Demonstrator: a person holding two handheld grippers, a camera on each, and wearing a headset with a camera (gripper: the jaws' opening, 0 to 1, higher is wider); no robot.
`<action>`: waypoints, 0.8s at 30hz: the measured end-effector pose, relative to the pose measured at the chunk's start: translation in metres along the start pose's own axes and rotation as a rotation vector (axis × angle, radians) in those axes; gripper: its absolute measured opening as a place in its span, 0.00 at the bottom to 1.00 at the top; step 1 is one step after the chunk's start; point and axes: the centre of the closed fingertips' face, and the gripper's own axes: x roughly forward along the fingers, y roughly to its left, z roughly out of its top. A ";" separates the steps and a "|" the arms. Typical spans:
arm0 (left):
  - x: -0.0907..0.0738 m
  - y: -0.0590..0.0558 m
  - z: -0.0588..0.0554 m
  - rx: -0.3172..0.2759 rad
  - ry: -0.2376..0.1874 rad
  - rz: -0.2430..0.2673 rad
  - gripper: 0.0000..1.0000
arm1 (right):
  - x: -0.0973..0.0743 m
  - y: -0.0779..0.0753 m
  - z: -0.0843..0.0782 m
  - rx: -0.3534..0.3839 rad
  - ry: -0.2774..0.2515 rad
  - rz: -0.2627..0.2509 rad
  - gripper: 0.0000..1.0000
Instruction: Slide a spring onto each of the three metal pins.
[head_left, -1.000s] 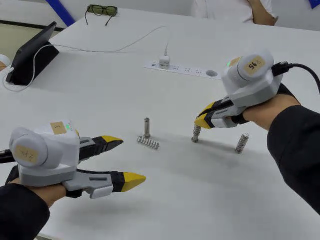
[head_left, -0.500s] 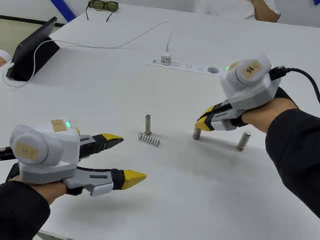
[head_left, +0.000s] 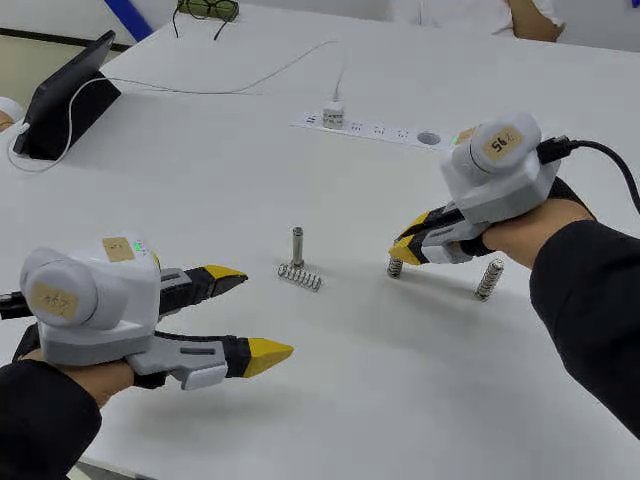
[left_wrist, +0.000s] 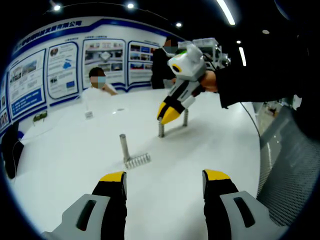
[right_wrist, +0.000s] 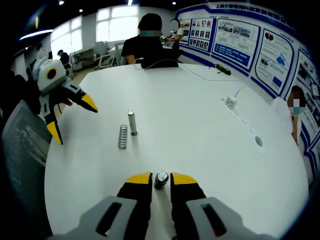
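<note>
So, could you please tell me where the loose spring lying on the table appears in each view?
Head view: the loose spring lies near the centre, just in front of the bare pin.
Left gripper view: the spring is left of centre, at the foot of the pin.
Right gripper view: the spring is left of centre, beside the pin.
Shared landmark: that bare pin.

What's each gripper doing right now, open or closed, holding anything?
Left gripper: open, holding nothing.
Right gripper: closed on an upright spring.
</note>
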 end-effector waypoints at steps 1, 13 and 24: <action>0.000 0.000 0.000 0.000 -0.001 0.000 0.62 | 0.000 0.000 0.000 0.000 -0.001 -0.001 0.16; 0.001 -0.002 0.002 0.006 -0.001 -0.005 0.62 | -0.010 0.008 0.019 -0.042 -0.039 -0.011 0.18; -0.001 0.000 0.003 0.011 -0.004 -0.003 0.62 | 0.000 0.032 0.033 -0.069 -0.058 0.031 0.18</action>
